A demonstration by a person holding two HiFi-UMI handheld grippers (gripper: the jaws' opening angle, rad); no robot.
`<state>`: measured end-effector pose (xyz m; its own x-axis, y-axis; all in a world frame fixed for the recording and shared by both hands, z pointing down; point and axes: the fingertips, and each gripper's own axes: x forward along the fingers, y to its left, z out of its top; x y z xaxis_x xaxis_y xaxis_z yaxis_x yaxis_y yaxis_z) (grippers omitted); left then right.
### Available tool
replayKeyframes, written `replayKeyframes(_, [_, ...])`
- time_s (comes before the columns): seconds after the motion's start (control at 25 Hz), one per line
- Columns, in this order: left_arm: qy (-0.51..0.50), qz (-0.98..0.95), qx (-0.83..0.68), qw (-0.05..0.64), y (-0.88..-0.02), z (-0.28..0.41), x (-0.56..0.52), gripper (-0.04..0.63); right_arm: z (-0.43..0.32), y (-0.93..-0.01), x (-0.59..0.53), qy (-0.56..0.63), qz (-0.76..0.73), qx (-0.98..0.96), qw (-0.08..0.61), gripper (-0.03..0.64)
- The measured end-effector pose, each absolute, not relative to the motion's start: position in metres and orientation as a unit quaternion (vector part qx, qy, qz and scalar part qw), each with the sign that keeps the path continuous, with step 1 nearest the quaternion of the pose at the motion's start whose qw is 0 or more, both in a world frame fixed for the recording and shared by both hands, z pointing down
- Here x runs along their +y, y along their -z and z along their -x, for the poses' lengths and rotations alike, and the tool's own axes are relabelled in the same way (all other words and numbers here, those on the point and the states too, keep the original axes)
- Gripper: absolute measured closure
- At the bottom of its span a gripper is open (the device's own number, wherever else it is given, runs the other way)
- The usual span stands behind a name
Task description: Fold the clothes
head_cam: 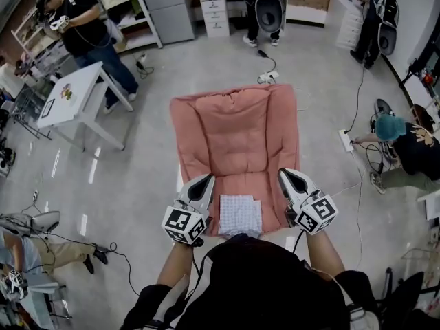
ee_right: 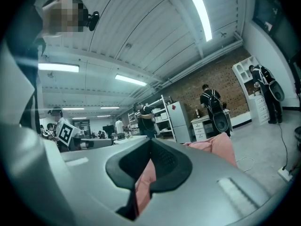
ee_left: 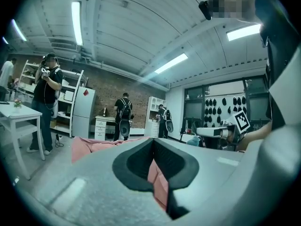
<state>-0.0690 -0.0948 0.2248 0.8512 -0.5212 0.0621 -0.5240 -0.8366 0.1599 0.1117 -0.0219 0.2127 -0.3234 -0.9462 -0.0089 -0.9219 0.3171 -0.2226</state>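
Claws are both closed with their jaws together and nothing clamped. My left claw [head_cam: 204, 179] and my right claw [head_cam: 287, 174] point level and away from me over the near end of a salmon-pink quilted cover [head_cam: 234, 126]. That cover is spread over the bench, of which I only catch a thin white sliver [head_cam: 180, 179] at the left edge. Between the two claws, touching neither, lies the folded white cloth with a fine blue check [head_cam: 240, 215]. It is a neat rectangle, flat on the pink cover close to its near edge and just in front of my body. In the left gripper view the left claw [ee_left: 153, 142] is shut, and a strip of the pink cover [ee_left: 89, 145] shows beyond it. The right gripper view gives the same picture: right claw [ee_right: 151, 144] shut, pink cover [ee_right: 221, 147] rising past it. Around me I see a grey floor with trailing cables. A small white table [head_cam: 75, 95] stands to the left, a person with teal hair [head_cam: 392, 128] crouches at the right, and others stand along the far brick wall.
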Motion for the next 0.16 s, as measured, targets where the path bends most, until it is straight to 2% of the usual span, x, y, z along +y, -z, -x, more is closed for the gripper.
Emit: replayKeyframes(0.16, [-0.011, -0.959, -0.27, 0.089, -0.2265, 0.0716, -0.094, 0.589, -0.1096, -0.2165, -0.0222, 0.09, 0.58, 0.807, 0.064, 0.612])
